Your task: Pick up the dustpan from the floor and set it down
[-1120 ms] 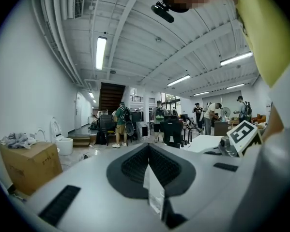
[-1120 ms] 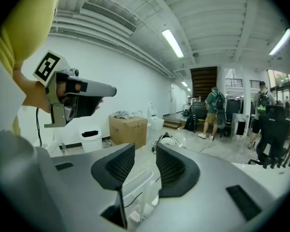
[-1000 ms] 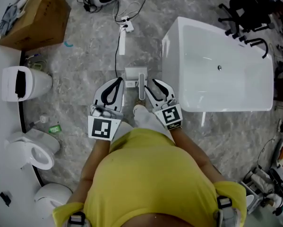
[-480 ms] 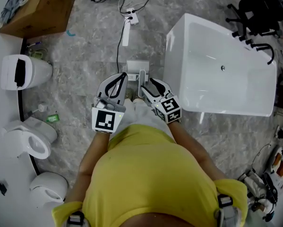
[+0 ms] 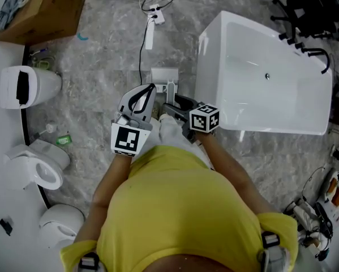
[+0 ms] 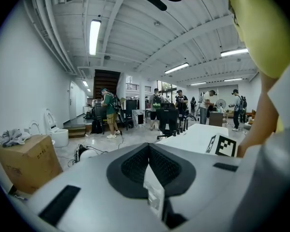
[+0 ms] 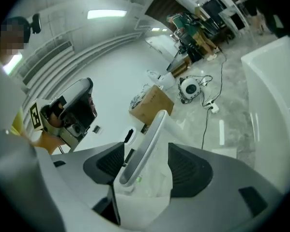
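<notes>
1. Grey marbled floor (image 5: 95, 67) fills the head view, with a white bathtub (image 5: 207, 67) on the right, a cardboard box (image 5: 39, 7) at top left and a toilet (image 5: 36, 92) along the left side.
2. Just left of the bathtub, the dustpan (image 5: 162, 76) sits on the floor with its pan flat. Its pale handle (image 5: 170, 90) rises toward the two grippers.
3. Compared with a second ago, the right gripper (image 7: 145, 163) has rolled onto its side and sunk to the handle. Its jaws have just been opening and now stand spread. The handle passes between them, and neither pad presses on it.
4. Beside it, the left gripper (image 6: 148, 151) hangs close to the pan's near left corner, its jaws pressed together on nothing. Whether its tip touches the pan cannot be told.
5. As I judge it, the roll has set the right jaws across the handle, ready to close. The lift has not begun: the dustpan is on the floor and in no grip, so closing squarely on the handle comes next.
</notes>
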`<state>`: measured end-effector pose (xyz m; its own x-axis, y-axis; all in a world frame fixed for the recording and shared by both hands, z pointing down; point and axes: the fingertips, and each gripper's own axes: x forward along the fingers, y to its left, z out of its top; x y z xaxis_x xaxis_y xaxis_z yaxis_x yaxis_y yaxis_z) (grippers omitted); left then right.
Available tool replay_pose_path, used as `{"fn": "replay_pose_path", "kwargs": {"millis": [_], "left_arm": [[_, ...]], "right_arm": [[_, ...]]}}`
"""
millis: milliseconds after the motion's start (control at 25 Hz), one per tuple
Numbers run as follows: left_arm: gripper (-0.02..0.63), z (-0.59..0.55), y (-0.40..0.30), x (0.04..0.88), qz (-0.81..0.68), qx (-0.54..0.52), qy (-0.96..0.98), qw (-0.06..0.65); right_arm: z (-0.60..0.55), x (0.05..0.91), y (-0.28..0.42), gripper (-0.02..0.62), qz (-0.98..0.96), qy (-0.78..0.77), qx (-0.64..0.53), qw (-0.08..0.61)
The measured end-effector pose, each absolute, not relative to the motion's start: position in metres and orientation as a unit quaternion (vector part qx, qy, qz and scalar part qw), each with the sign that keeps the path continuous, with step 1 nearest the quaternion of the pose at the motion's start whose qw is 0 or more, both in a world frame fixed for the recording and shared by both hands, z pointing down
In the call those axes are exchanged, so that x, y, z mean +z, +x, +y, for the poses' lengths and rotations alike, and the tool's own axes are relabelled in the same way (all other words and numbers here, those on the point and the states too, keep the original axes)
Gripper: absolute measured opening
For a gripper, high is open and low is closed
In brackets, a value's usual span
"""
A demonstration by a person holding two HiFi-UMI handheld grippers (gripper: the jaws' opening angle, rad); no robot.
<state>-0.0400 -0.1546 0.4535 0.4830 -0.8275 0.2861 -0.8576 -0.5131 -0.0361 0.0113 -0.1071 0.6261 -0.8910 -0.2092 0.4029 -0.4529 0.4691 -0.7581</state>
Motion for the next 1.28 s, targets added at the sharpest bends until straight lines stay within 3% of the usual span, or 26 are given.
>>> {"fn": "replay_pose_path", "kwargs": {"millis": [120,320,440,840,1280], "left_arm": [[0.000,-0.157,-0.037,0.455,-0.485,0.136,0.862,0.059],[0.000,-0.159,-0.033,0.453,-0.477,0.133,0.867,0.060],[0.000,-0.160,-0.035,0.453,-0.474,0.135,0.868,0.060],[0.000,-0.162,-0.049,0.449,-0.477,0.127,0.867,0.061],[0.000,-0.168,-0.058,0.445,-0.472,0.116,0.872,0.059]], "right_arm": [[-0.105,0.627,0.003,0.280,-0.847,0.164,0.493,0.114],[-0.103,0.626,-0.008,0.189,-0.847,0.130,0.507,0.094],[-0.109,0.624,-0.009,0.173,-0.840,0.138,0.519,0.076],[-0.132,0.550,-0.013,0.184,-0.842,0.131,0.523,0.008],[-0.118,0.470,-0.005,0.184,-0.860,0.134,0.492,-0.019]]}}
